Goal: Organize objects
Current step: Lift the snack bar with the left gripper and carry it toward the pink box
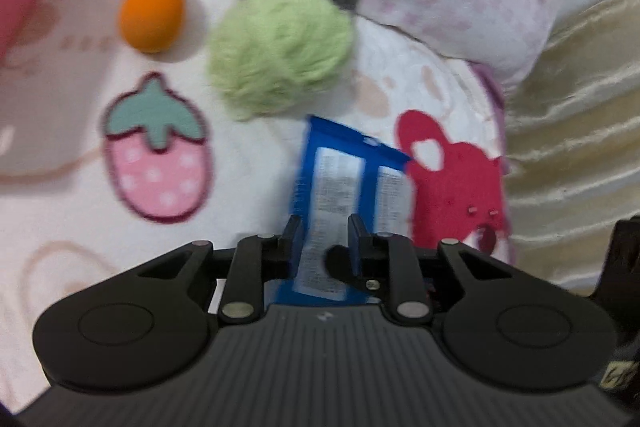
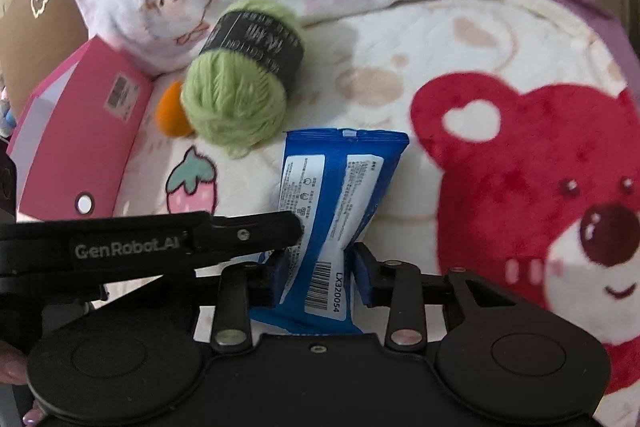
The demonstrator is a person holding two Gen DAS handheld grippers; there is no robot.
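While pinched mid-length, blue packet (image 2: 320,227) sits between right fingers (image 2: 362,273), left fingers (image 1: 354,239).

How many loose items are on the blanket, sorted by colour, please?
Blue: 1, the snack packet, pinched by both the left gripper and the right gripper
Green: 1, the yarn ball
Orange: 1, the makeup sponge
Pink: 1, the box
Total: 4
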